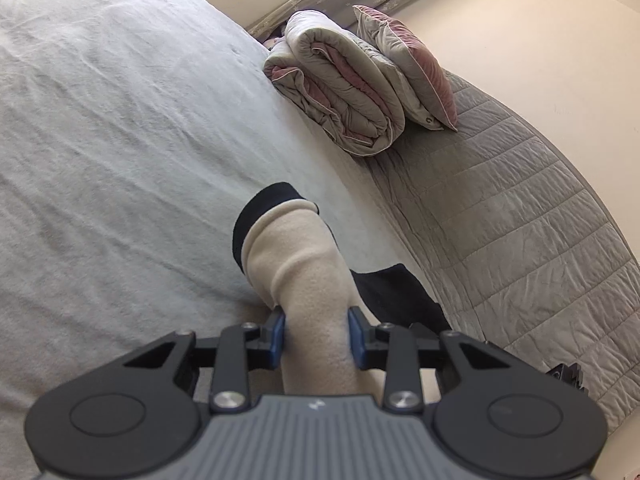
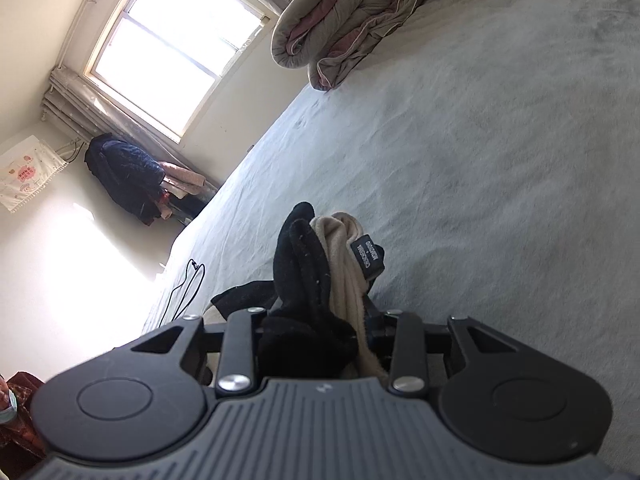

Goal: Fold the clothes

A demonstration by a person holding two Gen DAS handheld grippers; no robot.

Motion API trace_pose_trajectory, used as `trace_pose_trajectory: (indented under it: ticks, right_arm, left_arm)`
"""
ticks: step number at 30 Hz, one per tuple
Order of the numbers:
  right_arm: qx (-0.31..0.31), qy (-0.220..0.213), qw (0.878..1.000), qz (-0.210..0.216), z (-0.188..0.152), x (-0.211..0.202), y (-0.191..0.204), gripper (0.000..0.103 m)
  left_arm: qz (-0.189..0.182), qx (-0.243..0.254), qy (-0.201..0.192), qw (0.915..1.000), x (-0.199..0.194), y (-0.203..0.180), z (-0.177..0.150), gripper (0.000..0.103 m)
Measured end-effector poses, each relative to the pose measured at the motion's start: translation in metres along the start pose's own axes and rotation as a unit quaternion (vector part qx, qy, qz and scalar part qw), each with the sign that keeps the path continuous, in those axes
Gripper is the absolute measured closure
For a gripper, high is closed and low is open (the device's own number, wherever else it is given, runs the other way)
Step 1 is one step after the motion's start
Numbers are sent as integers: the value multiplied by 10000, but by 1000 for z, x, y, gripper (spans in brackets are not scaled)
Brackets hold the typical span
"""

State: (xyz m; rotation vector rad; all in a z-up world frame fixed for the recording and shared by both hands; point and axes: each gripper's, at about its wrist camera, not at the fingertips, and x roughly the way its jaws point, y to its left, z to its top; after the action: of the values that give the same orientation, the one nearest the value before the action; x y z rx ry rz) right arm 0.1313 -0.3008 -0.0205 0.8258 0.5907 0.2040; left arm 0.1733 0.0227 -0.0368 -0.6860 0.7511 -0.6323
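A garment with a cream fleece inside and a black outside (image 1: 296, 264) lies over the pale bed sheet (image 1: 120, 140). My left gripper (image 1: 316, 326) is shut on a cream fold of it, and the black hem curls past the blue pads (image 1: 279, 330). In the right wrist view, the same garment (image 2: 316, 276) bunches up black and cream, with a black label (image 2: 367, 257) on it. My right gripper (image 2: 320, 332) is shut on that bunch, and the cloth hides its fingertips.
A folded grey and pink duvet (image 1: 340, 88) and a pillow (image 1: 412, 64) lie at the bed's far end. A quilted grey cover (image 1: 520, 220) hangs along the bed's right side. A black cable (image 2: 188, 288) lies near the bed's left edge. Clothes (image 2: 128, 176) hang under the window (image 2: 168, 40).
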Motion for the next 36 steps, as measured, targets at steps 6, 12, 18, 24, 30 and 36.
trace_pose_trajectory:
  ticks: [6,12,18,24,30,36]
  right_arm:
    - [-237,-340,9990,-164,61,-9,-22,66]
    - [-336,-645,9961,-490,131,-4,-63,66]
    - [-318,-942,9929,-651,167,-1,-102,66]
    - [-416,-853,9899,-1055,166,11,-133,66]
    - [-491,-849,9859,-1352,155,12,-138,52]
    - [-1267,-898,9695,-1896,167,1,-98,33]
  left_arm:
    - [-96,279,-47,9996,70,-50,11,71]
    - [-130,546,-101,9984,154,-93,25,71]
    - [-110,866,-145,9961,212,-116,32,71]
    - [233,997,56,9947,252,-107,17,70]
    - [528,985,163,9936,255,-95,11,57]
    - [808,1294,-77,9883,235,-127,30,44]
